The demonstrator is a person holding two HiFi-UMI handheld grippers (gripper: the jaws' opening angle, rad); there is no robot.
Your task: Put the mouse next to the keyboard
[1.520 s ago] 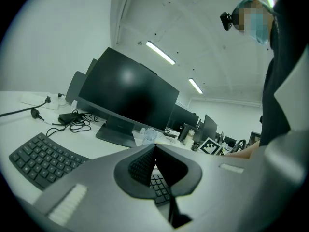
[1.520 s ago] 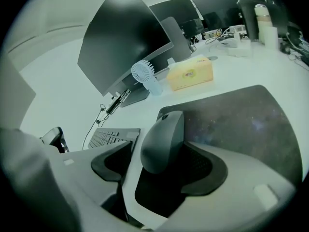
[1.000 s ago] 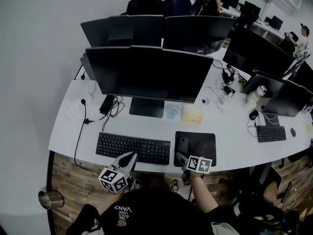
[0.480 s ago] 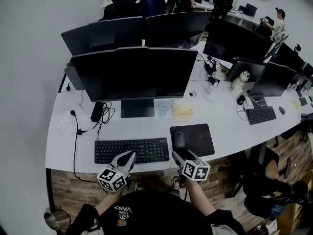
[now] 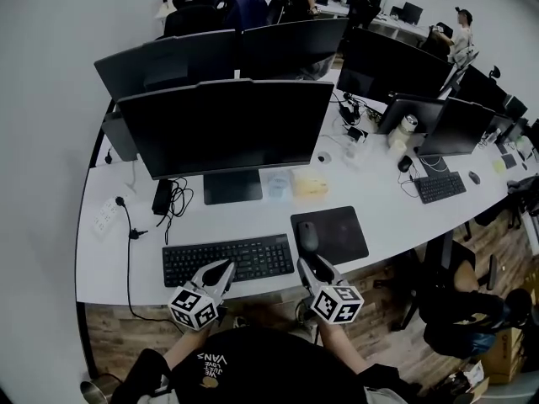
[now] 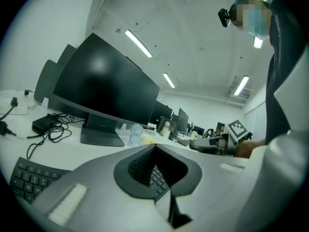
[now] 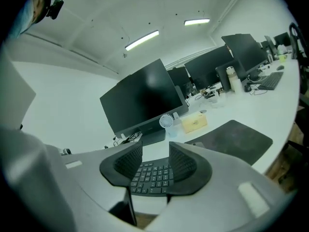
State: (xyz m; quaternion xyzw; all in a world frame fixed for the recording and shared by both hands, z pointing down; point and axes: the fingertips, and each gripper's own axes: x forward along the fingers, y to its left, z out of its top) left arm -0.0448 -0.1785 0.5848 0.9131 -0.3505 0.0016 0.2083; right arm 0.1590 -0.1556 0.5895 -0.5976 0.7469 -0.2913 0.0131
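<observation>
The black mouse (image 5: 307,236) lies on the left edge of a dark mouse pad (image 5: 337,232), just right of the black keyboard (image 5: 227,259). My right gripper (image 5: 304,264) hovers at the desk's front edge, just short of the mouse. Its jaws are closing with nothing between them, and the right gripper view shows the keyboard (image 7: 152,175) through the gap of the right gripper (image 7: 155,146). The left gripper (image 5: 226,266) sits over the keyboard's front edge. In its own view the left gripper (image 6: 153,149) has its pad tips together and holds nothing.
A large monitor (image 5: 223,129) stands behind the keyboard, with a small fan (image 7: 166,121) and a yellow box (image 5: 308,183) near its base. Cables and a power brick (image 5: 162,196) lie at the left. More monitors, another keyboard (image 5: 438,187) and people fill the right and back.
The head view has swung, so the desk sits further left in the picture. The right gripper has edged a little towards the mouse. The left gripper stays at the keyboard's front edge.
</observation>
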